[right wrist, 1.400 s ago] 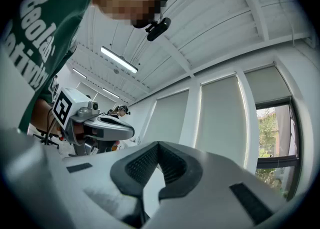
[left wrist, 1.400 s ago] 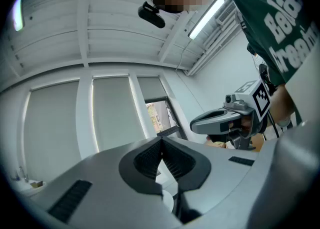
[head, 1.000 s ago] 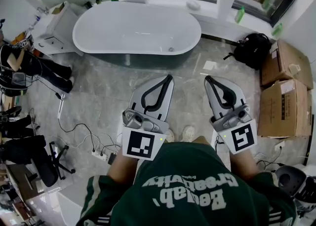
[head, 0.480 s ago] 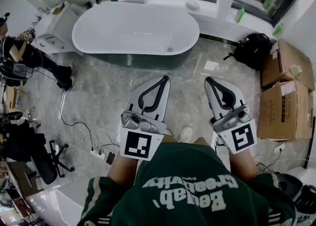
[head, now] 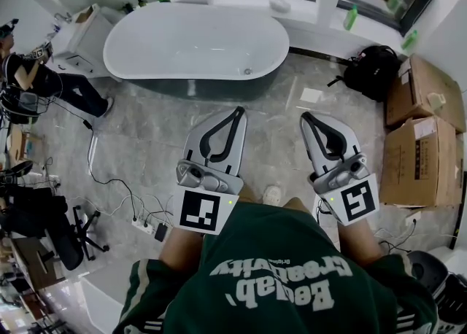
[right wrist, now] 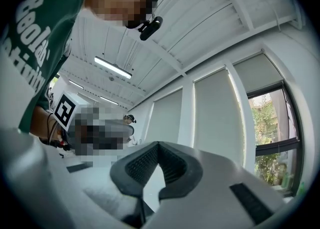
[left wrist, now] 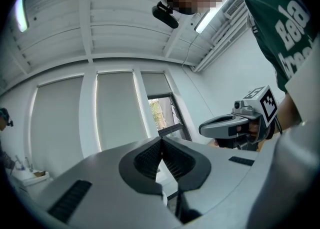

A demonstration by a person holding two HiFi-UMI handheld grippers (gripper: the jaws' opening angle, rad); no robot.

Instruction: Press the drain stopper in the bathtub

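Standing well back from white oval bathtub (head: 117, 42), holding grey left gripper (head: 238, 111) & grey right gripper (head: 306, 117) clenched, empty; small round drain stopper (head: 247, 71) prob. not yet pressed.

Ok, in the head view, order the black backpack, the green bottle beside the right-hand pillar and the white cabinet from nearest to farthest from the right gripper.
From the right gripper:
1. Black backpack, just ahead and to its right.
2. Green bottle, farther ahead, beyond the backpack.
3. White cabinet, far off to the left.
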